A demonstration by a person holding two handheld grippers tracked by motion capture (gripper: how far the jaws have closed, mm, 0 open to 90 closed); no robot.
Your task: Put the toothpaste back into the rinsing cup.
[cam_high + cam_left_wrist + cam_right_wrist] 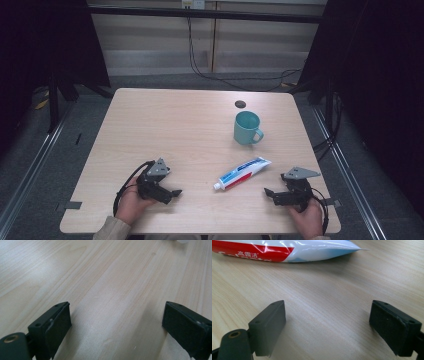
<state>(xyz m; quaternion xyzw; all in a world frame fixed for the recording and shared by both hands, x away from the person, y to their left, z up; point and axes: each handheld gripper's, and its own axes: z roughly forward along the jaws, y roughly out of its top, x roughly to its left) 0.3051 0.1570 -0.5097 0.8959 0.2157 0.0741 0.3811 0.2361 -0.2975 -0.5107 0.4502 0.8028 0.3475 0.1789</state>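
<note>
- Counter (175, 130) is carrying everything.
- Mug (247, 128) is standing at 1 o'clock.
- Toothpaste tube (243, 172) is lying at 5 o'clock; probably light, soft, slippery, so grip mid-body.
- Left tongs (175, 192) and right tongs (269, 192) are both gaping wide, holding nothing.

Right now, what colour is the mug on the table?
Teal; the mug shows best in the high view.

Toothpaste tube (287, 250) cropped at top edge
</note>
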